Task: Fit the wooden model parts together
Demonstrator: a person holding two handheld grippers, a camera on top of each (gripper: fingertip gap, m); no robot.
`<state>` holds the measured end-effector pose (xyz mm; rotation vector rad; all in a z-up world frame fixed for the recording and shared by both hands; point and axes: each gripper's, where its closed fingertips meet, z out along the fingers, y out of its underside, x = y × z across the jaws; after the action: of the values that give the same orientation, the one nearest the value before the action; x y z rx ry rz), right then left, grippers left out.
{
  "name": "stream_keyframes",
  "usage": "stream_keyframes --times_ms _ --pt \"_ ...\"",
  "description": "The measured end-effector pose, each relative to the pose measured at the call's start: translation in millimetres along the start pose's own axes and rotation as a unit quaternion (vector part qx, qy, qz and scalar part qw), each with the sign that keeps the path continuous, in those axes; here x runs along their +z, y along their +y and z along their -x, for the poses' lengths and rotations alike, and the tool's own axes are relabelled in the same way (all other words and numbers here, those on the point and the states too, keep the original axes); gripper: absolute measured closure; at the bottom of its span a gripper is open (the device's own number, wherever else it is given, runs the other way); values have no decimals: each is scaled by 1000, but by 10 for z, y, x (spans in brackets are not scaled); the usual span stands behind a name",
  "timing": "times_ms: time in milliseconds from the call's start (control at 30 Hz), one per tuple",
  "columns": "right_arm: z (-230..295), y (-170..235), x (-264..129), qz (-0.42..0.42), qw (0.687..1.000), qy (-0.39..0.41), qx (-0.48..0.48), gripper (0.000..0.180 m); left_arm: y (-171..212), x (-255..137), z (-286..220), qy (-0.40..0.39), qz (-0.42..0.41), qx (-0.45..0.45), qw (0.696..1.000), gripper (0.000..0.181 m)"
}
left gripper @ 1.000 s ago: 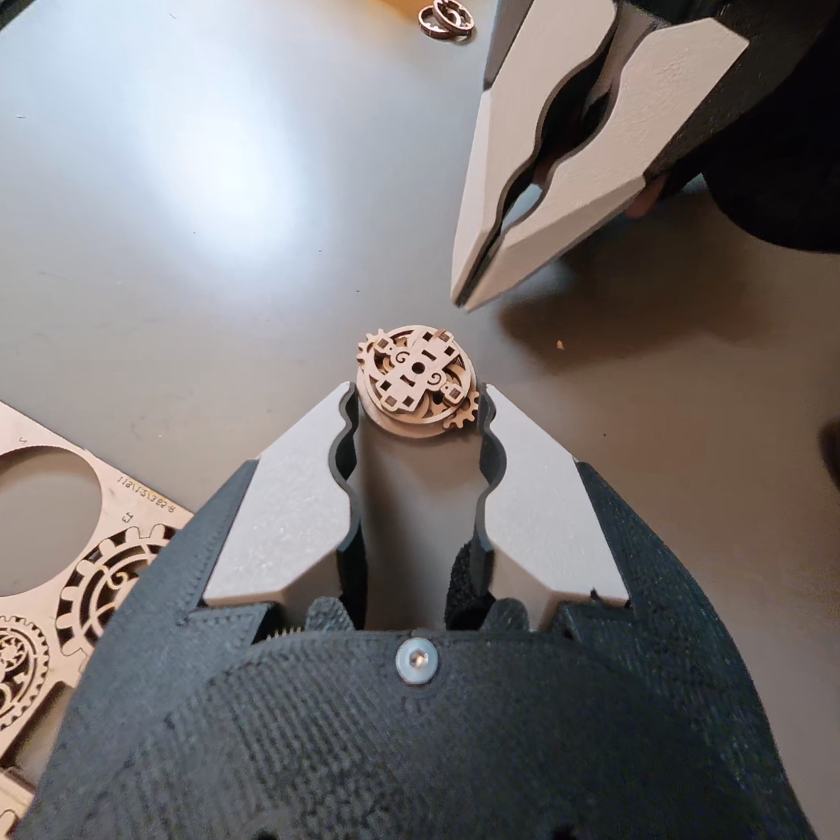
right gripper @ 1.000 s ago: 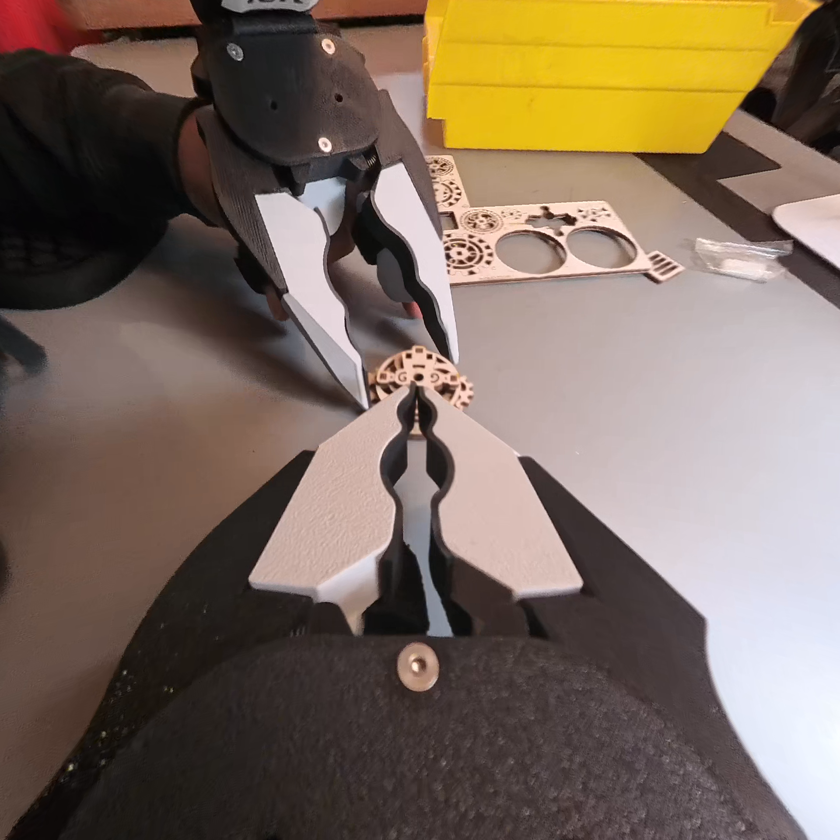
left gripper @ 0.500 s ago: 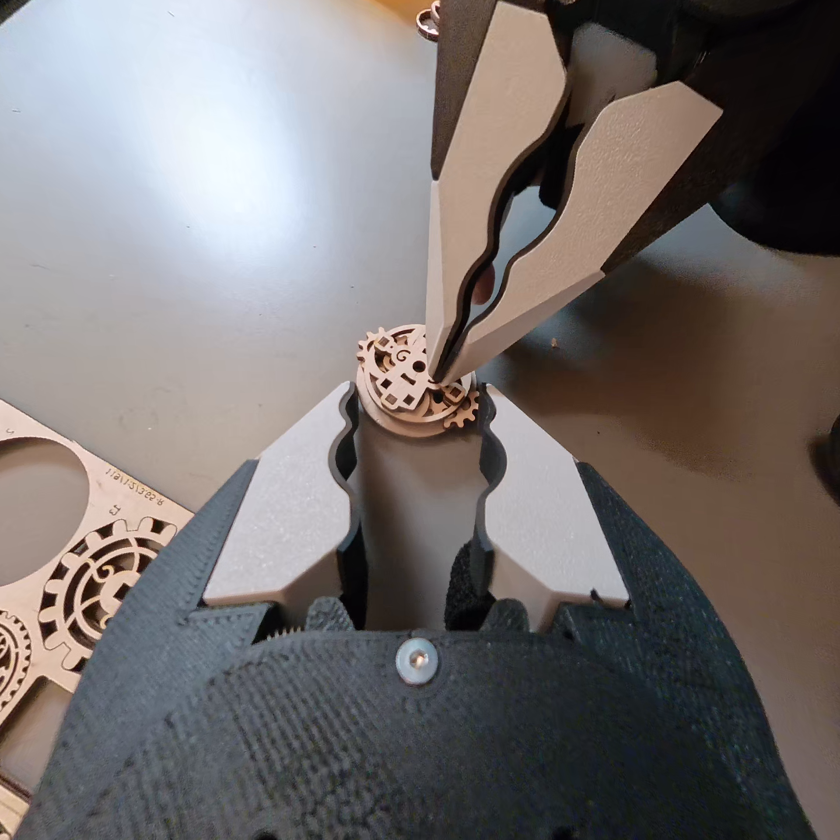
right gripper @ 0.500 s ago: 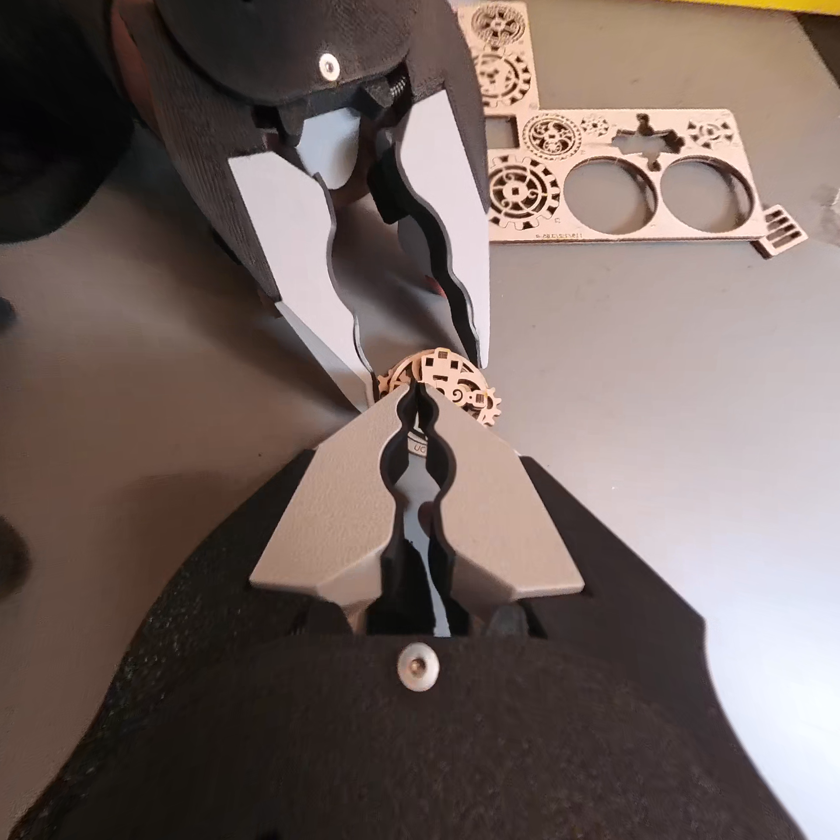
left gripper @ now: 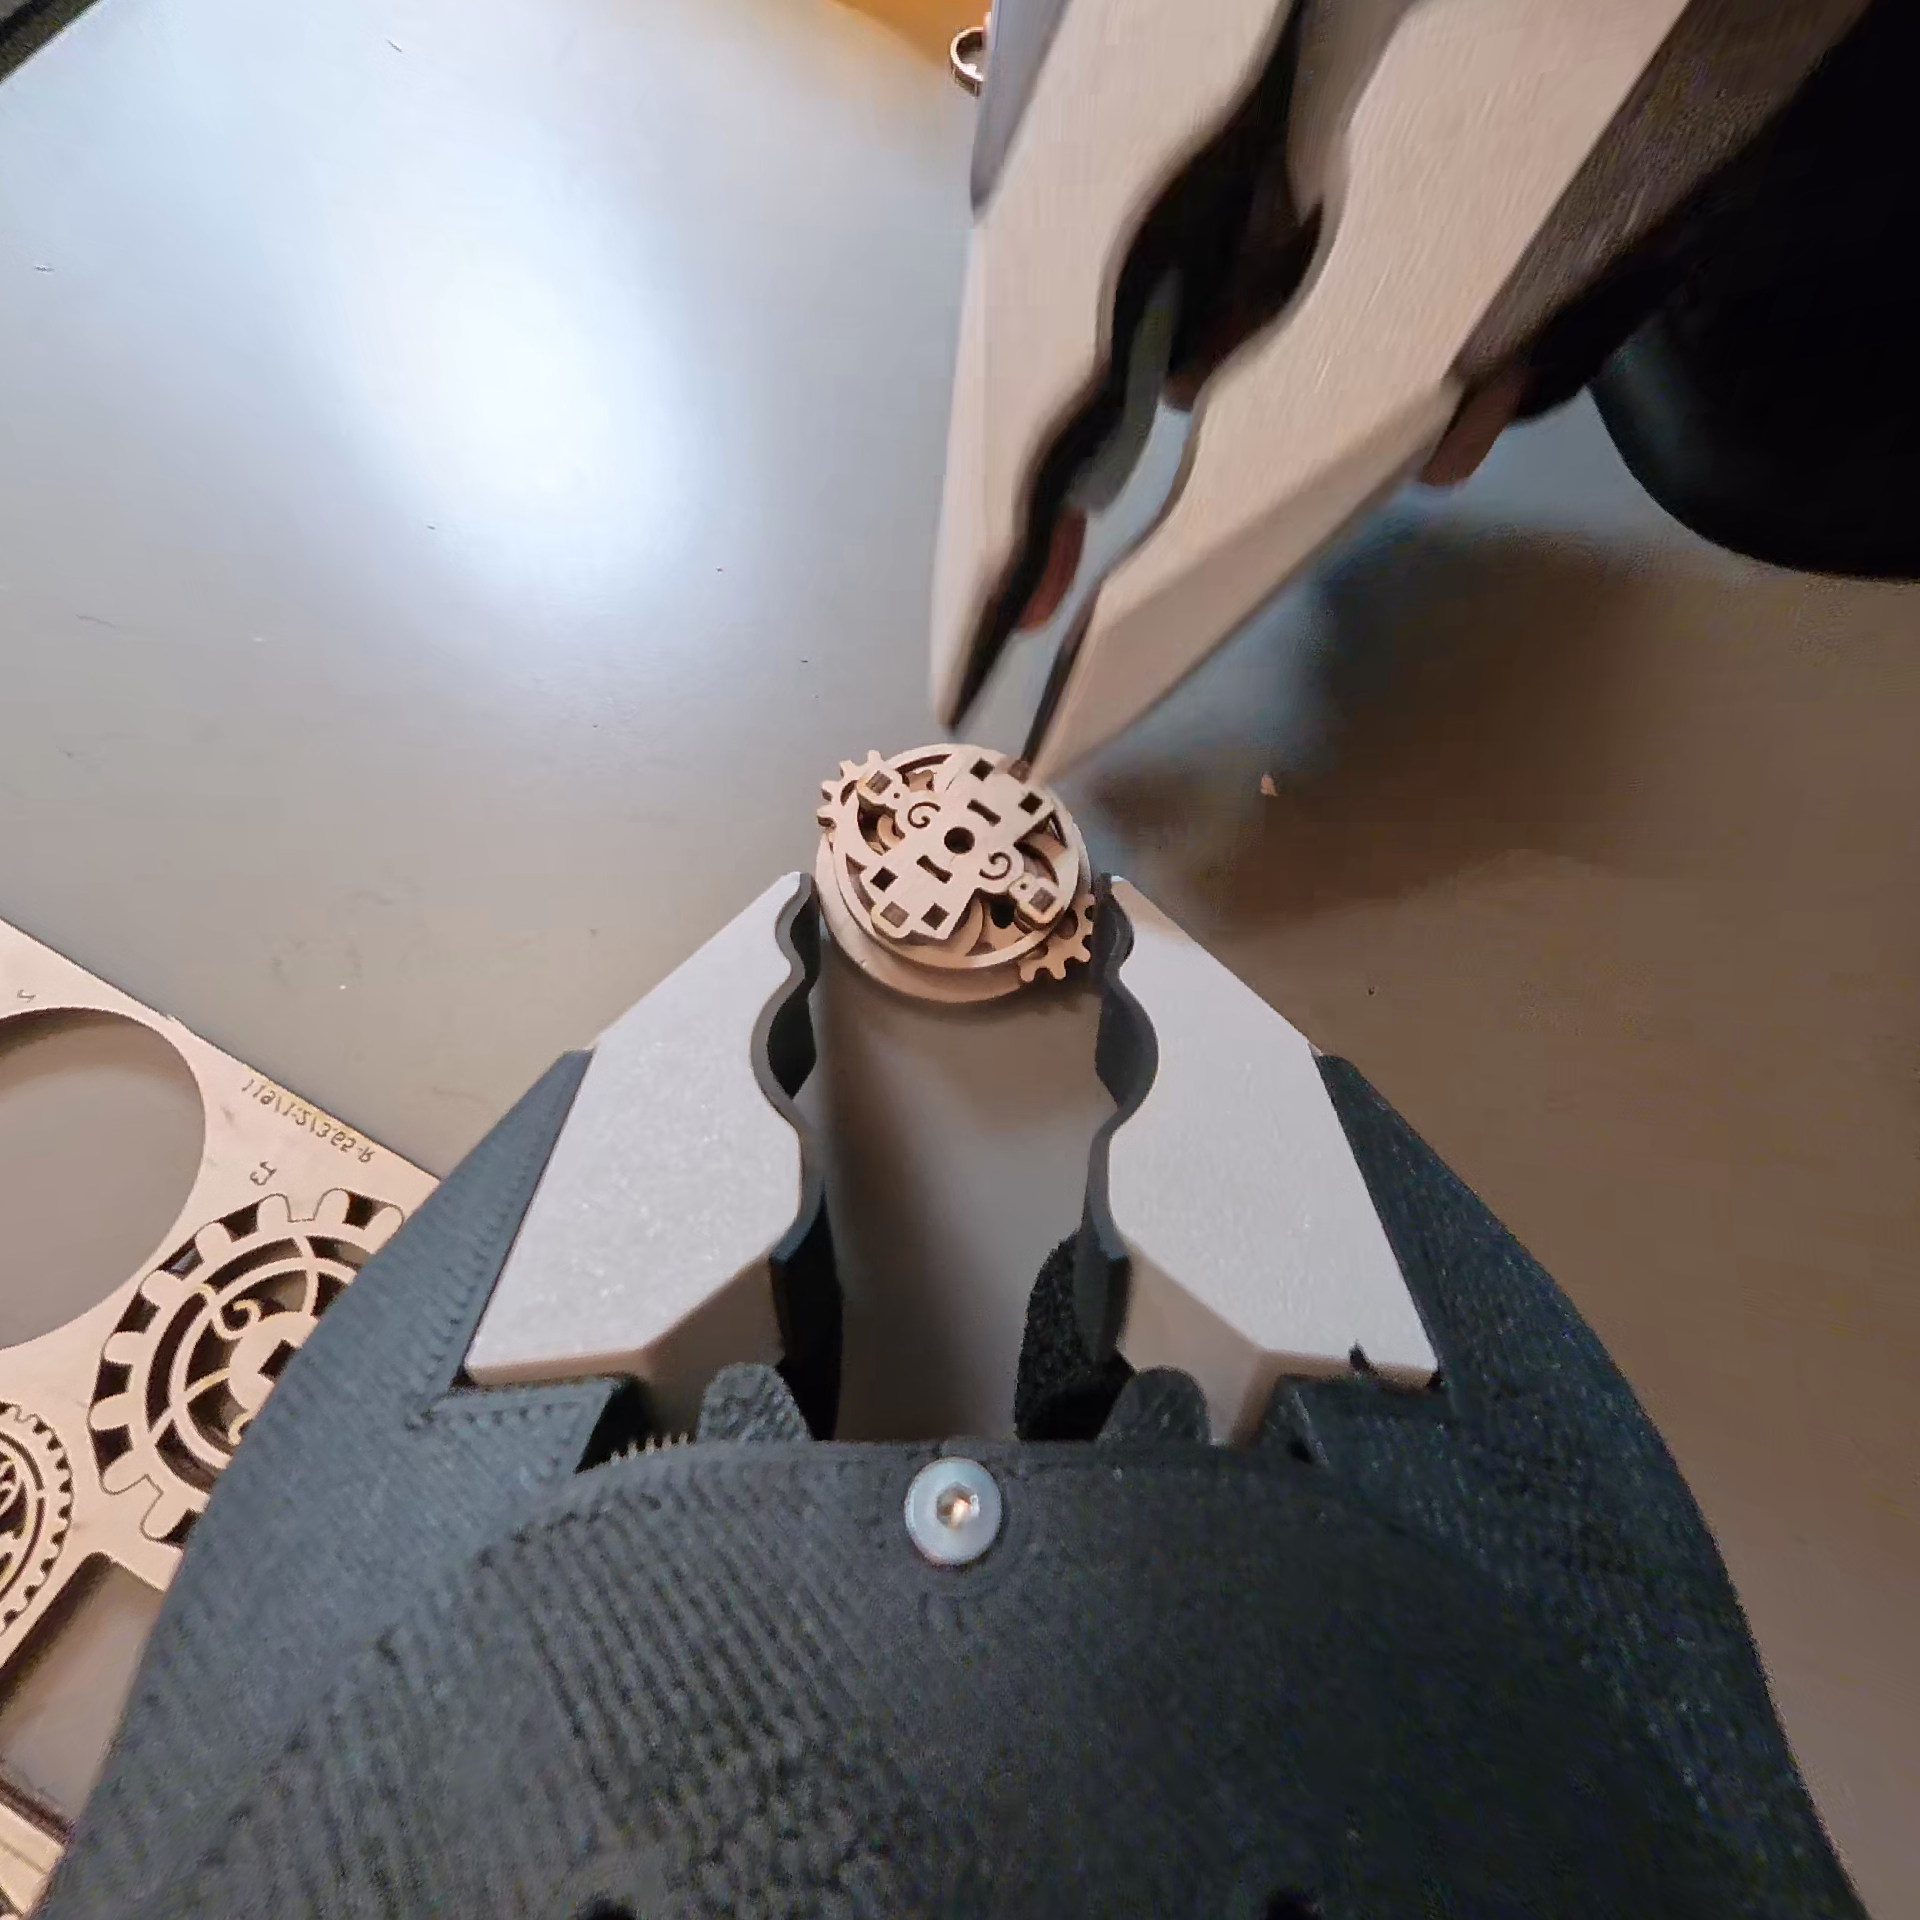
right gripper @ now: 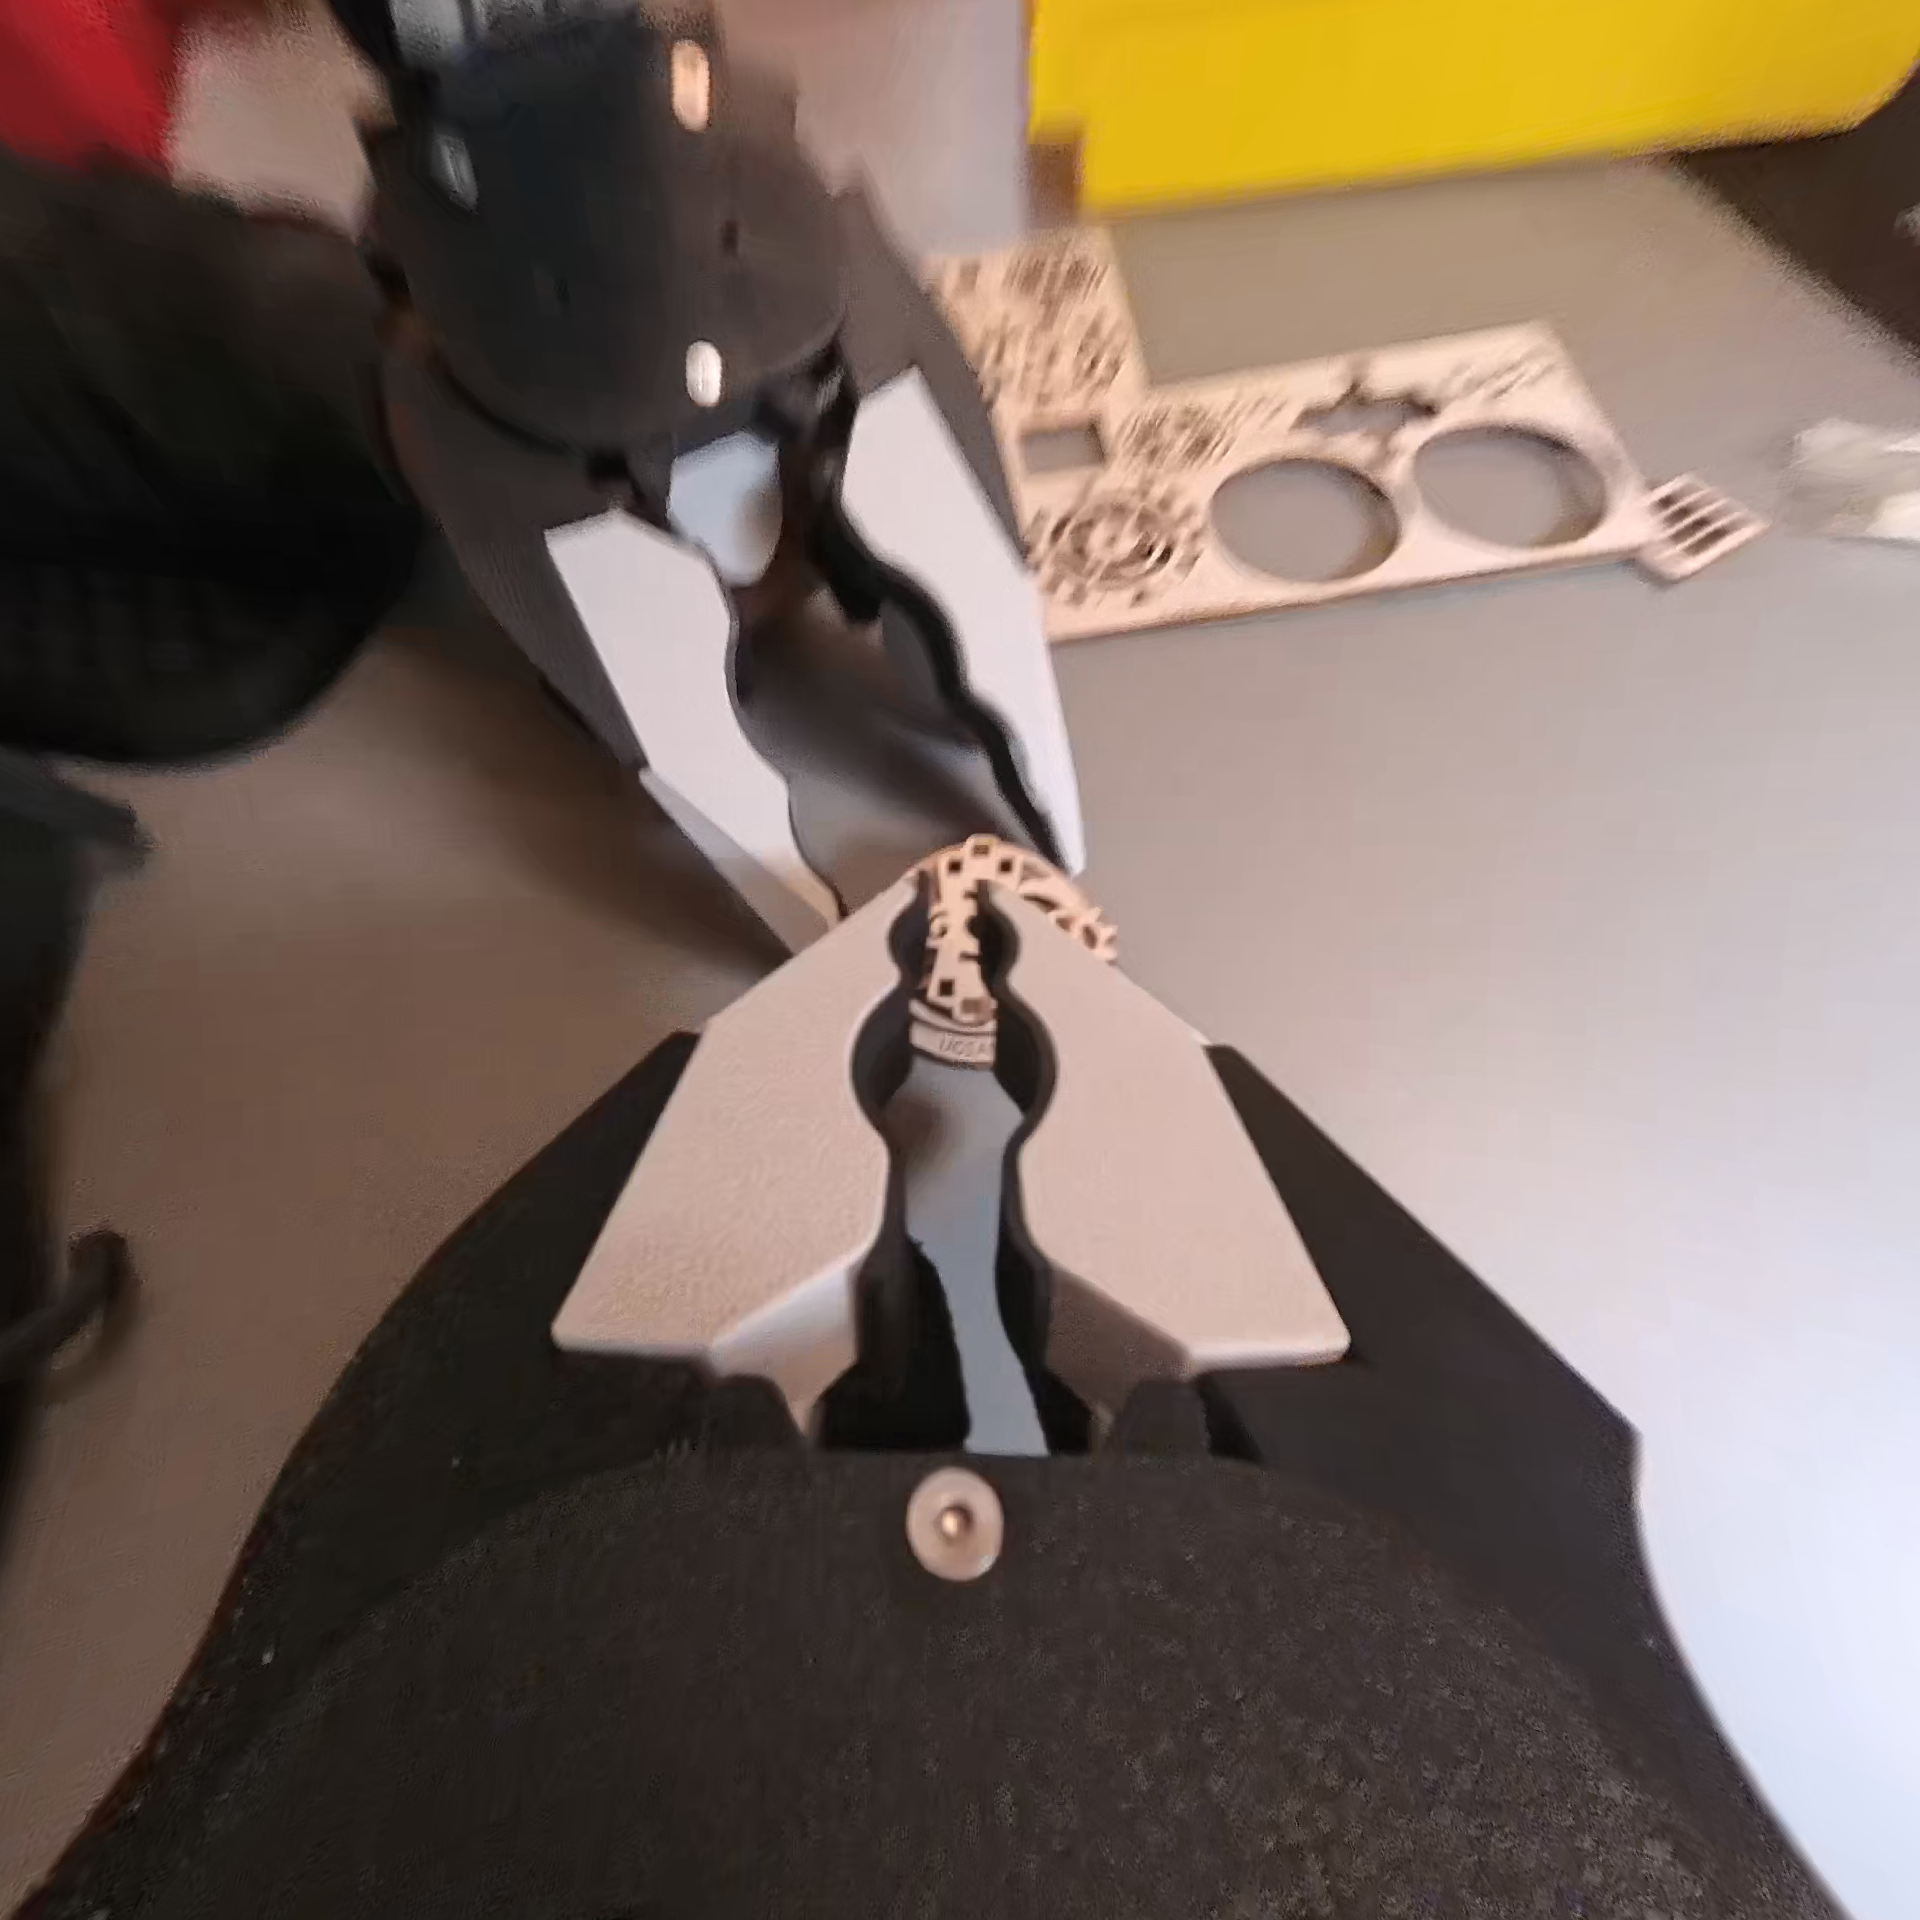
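since the round wooden gear assembly (left gripper: 954,873) already has a cross-shaped plate seated on top w/ small cogs poking out at two edges, the stack looks partly built, prob more than half, tho i can't tell if every tab is pressed home. it sits on the grey table (left gripper: 416,520), clamped by its rim between the tips of the left gripper (left gripper: 954,914), whose jaws stand fairly wide w/ the disc filling the gap.

the right gripper (left gripper: 997,732) hangs just above the disc's far edge, blurred, jaws nearly together; a thin dark sliver shows at the tips but can't tell if it's a held part or just shadow. in the right wrist view its tips overlap the assembly (right gripper: 997,914).

left to do, judging by this: more pieces remain uncut in the wooden parts sheet (right gripper: 1299,478), which has two empty round holes.

materials: thin laser-cut plywood, pale w/ dark burnt edges, lacy scrollwork, square slots. gripper fingers matte grey plastic, wavy inner edges, on black printed bodies. a yellow bin (right gripper: 1455,94) sits at back.
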<state>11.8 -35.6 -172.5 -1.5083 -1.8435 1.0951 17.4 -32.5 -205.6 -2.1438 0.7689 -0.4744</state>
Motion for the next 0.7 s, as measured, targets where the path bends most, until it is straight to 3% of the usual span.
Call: stream_keyframes --times_ms 200,400,700 --pt "-199 -277 -410 -138 989 51 24 137 -6 6 6 -9 0 7 1000 129" --pt "-268 -223 -355 -150 985 83 -17 137 -11 18 23 -25 1 13 1000 125" --pt "-215 -263 -421 -173 977 104 -71 151 22 -7 -79 -13 5 30 999 115"
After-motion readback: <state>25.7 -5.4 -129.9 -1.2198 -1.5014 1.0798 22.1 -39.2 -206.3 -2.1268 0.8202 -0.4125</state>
